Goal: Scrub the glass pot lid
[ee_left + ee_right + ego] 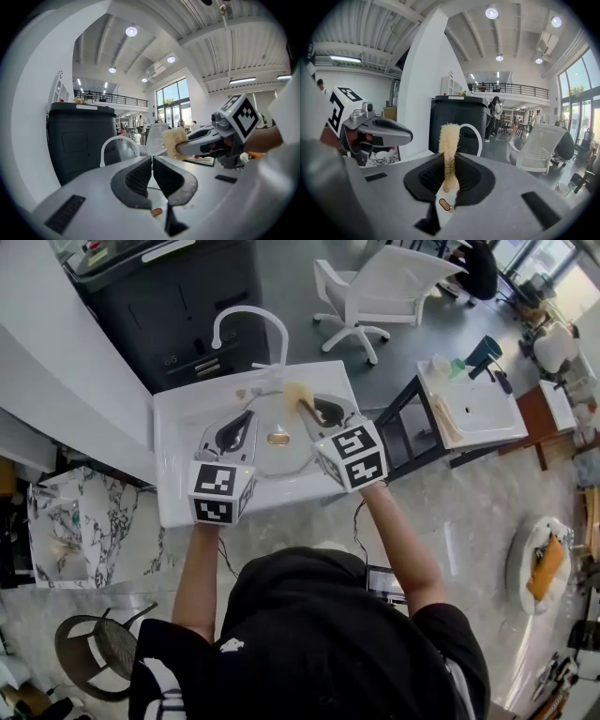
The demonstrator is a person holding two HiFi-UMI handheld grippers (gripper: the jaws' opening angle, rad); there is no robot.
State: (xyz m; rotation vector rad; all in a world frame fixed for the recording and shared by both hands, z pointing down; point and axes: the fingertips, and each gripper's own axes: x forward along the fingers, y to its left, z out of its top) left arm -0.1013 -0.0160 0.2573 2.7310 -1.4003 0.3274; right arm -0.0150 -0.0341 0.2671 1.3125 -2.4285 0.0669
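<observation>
The glass pot lid (292, 457) lies flat on the white sink top (183, 456), under and between my two grippers. Its brown knob (277, 438) shows through the gap below the jaws in the left gripper view (156, 212) and the right gripper view (445, 205). My left gripper (247, 418) (152, 161) hangs over the lid's left edge, shut, with nothing seen between its pads. My right gripper (306, 409) (449, 164) is shut on a pale fibrous scrub sponge (296, 393) (449, 138), which sticks up from the jaws above the lid's far edge. The two gripper tips stand close together.
A white curved faucet (249, 319) rises at the sink's far edge, in front of a black bin (178, 287). A white office chair (375, 282) stands farther back. To the right is a second white table (473, 413) with bottles, and to the left a marbled surface (84, 521).
</observation>
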